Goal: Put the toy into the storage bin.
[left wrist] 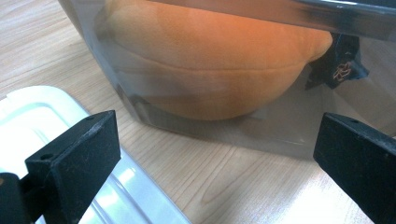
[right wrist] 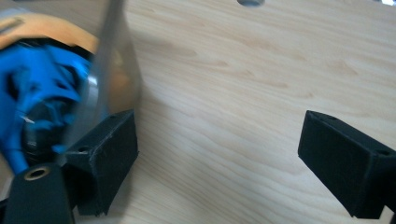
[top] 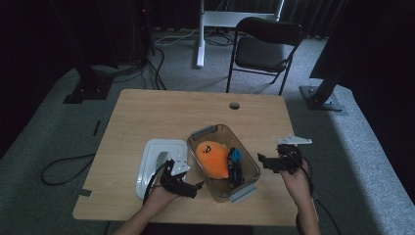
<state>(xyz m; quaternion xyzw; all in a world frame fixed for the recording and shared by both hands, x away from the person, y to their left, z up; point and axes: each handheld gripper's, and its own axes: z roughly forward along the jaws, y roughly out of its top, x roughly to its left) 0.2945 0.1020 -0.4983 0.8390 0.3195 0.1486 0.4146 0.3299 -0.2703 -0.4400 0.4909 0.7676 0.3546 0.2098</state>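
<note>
Both grippers wide open, holding nothing. Left gripper [top: 193,186] sits between white lid [top: 156,156] and clear bin [top: 244,188]; right gripper [top: 266,161] just beside bin's other side. Orange plush [top: 213,157] inside bin, mid-worktop [top: 161,110].

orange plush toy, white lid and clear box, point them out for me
orange plush toy [top: 212,157], high view, middle of its orange body
white lid [top: 156,152], high view, its flat top left of the box
clear box [top: 204,131], high view, the grey handle on its far rim
</note>
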